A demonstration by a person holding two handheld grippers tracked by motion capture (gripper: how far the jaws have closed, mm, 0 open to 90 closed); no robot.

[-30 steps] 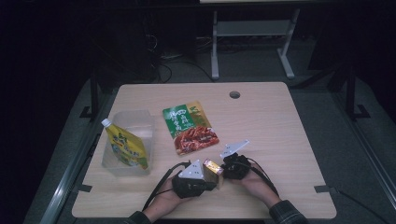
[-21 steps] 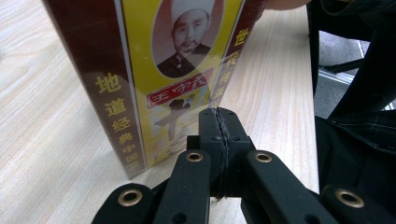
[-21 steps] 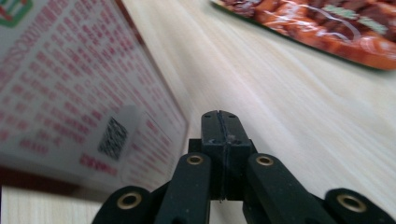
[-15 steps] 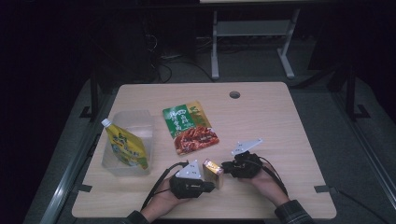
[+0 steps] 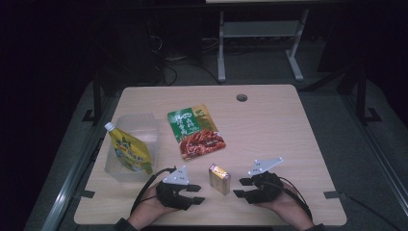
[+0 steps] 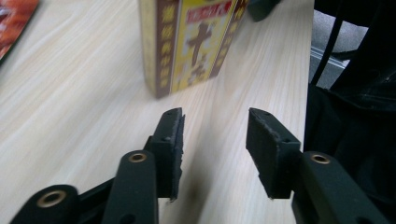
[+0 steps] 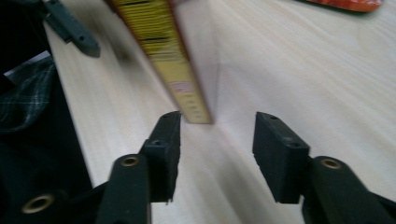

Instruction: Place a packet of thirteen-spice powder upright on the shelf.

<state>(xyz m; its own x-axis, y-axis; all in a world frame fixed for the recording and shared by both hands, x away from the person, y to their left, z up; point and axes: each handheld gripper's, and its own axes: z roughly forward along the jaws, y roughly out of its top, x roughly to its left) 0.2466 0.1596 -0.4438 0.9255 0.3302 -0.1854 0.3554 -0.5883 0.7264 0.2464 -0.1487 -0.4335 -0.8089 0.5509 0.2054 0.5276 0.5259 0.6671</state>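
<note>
**Both tools off the box, jaws parted**

Small yellow box (image 5: 219,178) stands upright on the counter (image 5: 269,125), near the front edge, between the two tools and touching neither.

Left tool (image 5: 196,194): jaws roughly half open, they have just been opening, nothing between them. In the left gripper view (image 6: 214,140) the pads sit clear of the box (image 6: 191,42), which stands just ahead on the wood with bare counter (image 6: 70,116) in the gap. Tool lies low over the counter, pointing at the box's left side.

Right tool (image 5: 240,187): jaws also about half open, have just been opening, nothing between them. The right gripper view (image 7: 217,140) is motion-blurred; the box's narrow edge (image 7: 173,60) looks just ahead of the left pad, probably not touching, but I can't be sure at that blur. Tool points at the box's right side, hand resting at the front edge.

Elsewhere on the counter:
- green and red snack pouch (image 5: 195,131) lying flat, behind the box, well apart from both tools
- clear plastic tub (image 5: 139,130) at the left, with a yellow spouted pouch (image 5: 127,151) leaning in it
- round cable hole (image 5: 241,97) at the far edge
</note>
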